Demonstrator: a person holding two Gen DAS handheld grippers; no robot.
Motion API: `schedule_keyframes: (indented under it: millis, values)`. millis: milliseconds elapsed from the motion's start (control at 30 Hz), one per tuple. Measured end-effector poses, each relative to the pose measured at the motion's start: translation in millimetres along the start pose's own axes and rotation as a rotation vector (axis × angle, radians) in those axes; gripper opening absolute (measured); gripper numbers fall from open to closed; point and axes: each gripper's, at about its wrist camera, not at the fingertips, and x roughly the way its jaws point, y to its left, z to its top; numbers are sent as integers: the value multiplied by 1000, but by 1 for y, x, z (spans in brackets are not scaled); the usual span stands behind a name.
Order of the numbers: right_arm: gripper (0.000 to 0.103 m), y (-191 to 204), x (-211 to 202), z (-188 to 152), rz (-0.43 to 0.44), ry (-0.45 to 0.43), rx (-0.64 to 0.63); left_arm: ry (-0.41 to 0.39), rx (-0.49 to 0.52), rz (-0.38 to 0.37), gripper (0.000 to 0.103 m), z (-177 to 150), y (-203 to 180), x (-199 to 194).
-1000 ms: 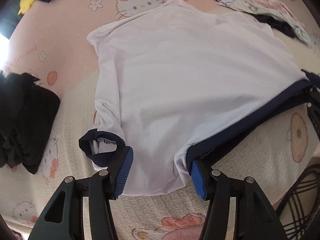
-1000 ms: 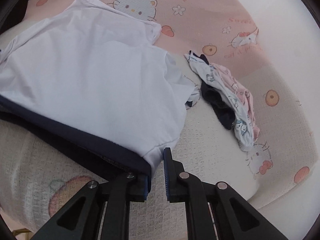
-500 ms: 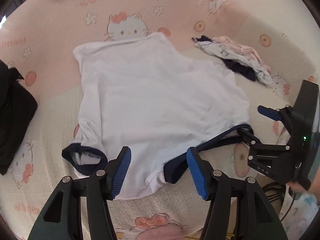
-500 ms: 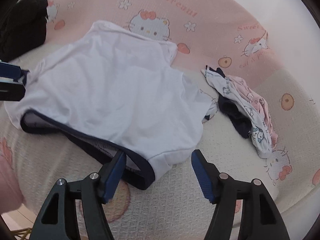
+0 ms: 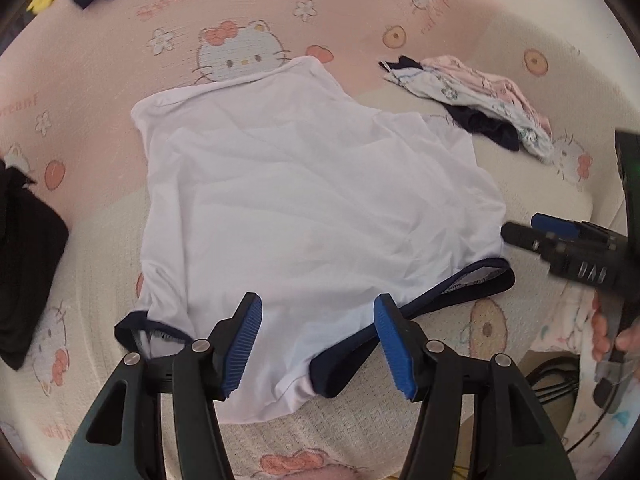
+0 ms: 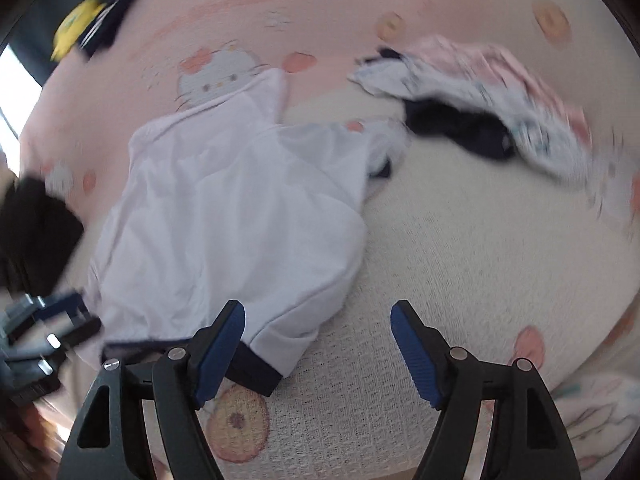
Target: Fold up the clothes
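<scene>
Nearest the left wrist camera, the left gripper [image 5: 318, 342] is hovering with its jaws standing moderately apart and gripping nothing; the near edge of the white shirt [image 5: 312, 208] is lying below the gap, untouched. In its own view the right gripper [image 6: 318, 350] is standing wide and empty, its jaws having just been opening, with only the bedspread [image 6: 460, 264] and the shirt's navy-trimmed corner [image 6: 256, 372] beneath them. That view is blurring, so fine detail is uncertain.

The shirt is resting flat in the middle of the bed, its navy hem [image 5: 452, 296] running toward 4 o'clock and a navy cuff [image 5: 136, 330] sitting at 8 o'clock in the left view.

The likeliest trouble is a pinch catching a single layer at the hem, so the fold is dragging the shirt crooked. A low approach might also be snagging the knit bedspread.

Room is lying open at 3 o'clock beside the shirt. A black garment [image 5: 28, 264] is crowding 9 o'clock, and a patterned pile [image 5: 480, 96] is waiting at 1 o'clock, farther off.
</scene>
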Motion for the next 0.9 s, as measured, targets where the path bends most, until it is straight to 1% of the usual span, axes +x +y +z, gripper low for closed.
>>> schedule_keyframes:
  millis: [100,233,300,367,467,500,600,700,767,800,900]
  values:
    - [75,-24,5,5,80,30,134,8,63,-41,55,10,-14,4]
    - [75,-48,18,11,209,80,294,-2,196,-51,55,23,-39,4]
    - [75,-59,24,10,304,95,395,-19,268,-69,55,26,-54,3]
    - [75,-64,28,8,386,116,464,-29,336,-77,55,29,-67,4]
    - [75,-66,33,2,440,137,522,-24,410,-74,55,36,-80,11]
    - [75,-66,35,0,454,145,539,-23,419,-82,55,39,-82,12]
    - [75,-65,36,-3,457,141,551,14,354,-162,55,53,-81,18]
    - [75,-64,37,-5,457,137,563,83,215,-287,55,67,-70,27]
    - [75,-66,42,-1,463,136,579,103,142,-302,55,71,-69,32]
    - [75,-67,43,-1,471,136,595,105,128,-297,55,72,-70,33]
    - [75,-73,47,-3,519,139,665,118,146,-321,56,71,-84,33]
